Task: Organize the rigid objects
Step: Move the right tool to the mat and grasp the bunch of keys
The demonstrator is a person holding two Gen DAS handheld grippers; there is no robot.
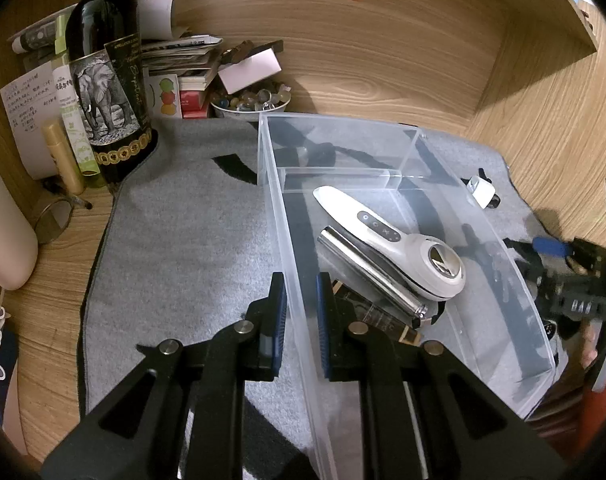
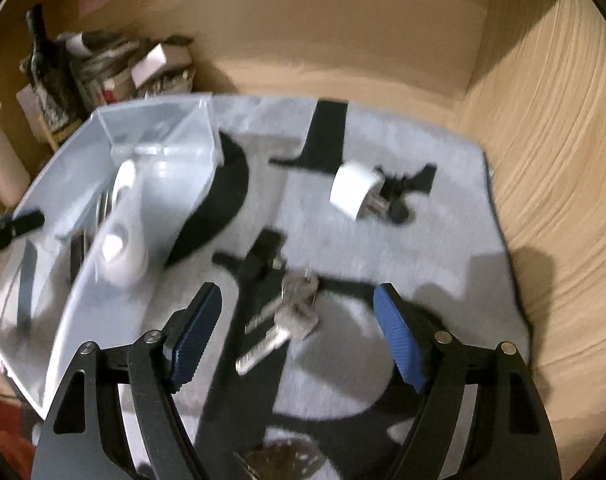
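The clear plastic bin's (image 1: 291, 280) wall is clamped by the left gripper (image 1: 301, 304). The right gripper (image 2: 299, 332) is held wide open above the keys (image 2: 287, 316) on the grey mat (image 2: 443, 240).

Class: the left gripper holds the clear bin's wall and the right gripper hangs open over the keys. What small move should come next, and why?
Probably lower the right gripper and close it on the bunch of keys: they lie loose on the grey mat between its open pads, outside the clear bin that the left gripper steadies.
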